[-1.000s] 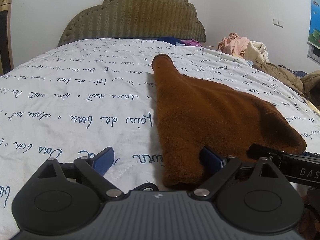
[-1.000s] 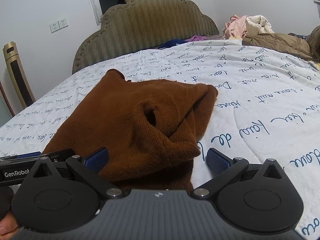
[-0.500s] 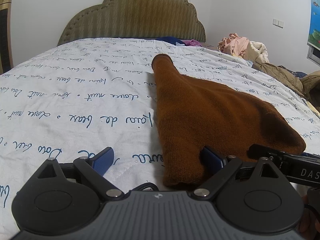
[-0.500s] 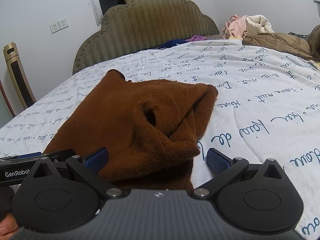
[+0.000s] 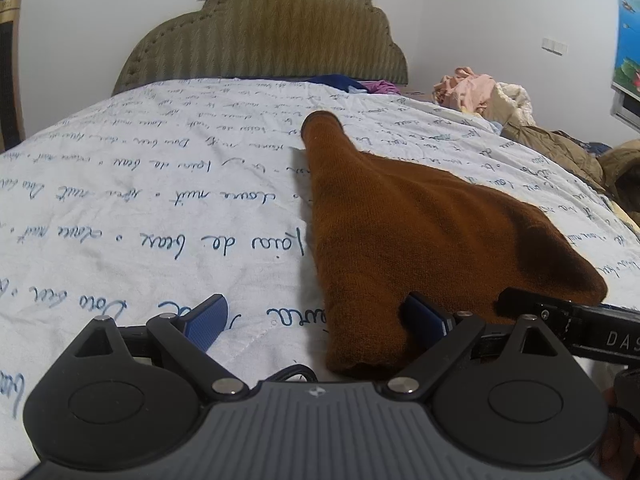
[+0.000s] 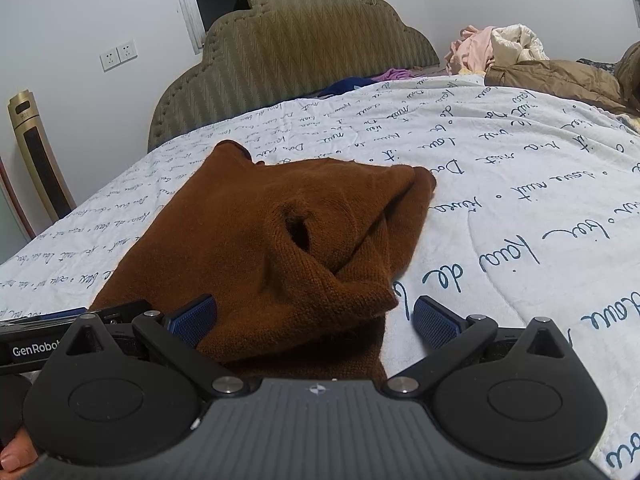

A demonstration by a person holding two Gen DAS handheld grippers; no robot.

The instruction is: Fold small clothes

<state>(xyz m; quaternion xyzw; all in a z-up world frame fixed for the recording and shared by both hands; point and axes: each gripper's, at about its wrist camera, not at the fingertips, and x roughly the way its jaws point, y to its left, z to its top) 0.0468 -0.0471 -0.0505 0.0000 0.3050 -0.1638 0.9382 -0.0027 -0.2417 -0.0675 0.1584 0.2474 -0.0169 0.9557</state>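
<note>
The brown garment's (image 6: 280, 240) near hem is hidden behind the right tool (image 6: 316, 320).

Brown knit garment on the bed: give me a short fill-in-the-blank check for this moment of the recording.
1. The brown knit garment lies on a white quilt printed with ____ handwriting.
2. The left gripper has its jaws ____.
3. The right gripper has its jaws ____.
4. The headboard behind the bed is coloured ____.

Missing words: blue; open; open; olive

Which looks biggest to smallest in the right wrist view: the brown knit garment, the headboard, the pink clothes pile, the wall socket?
1. Brown knit garment, helped by being nearest the camera
2. Headboard
3. Pink clothes pile
4. Wall socket
</note>
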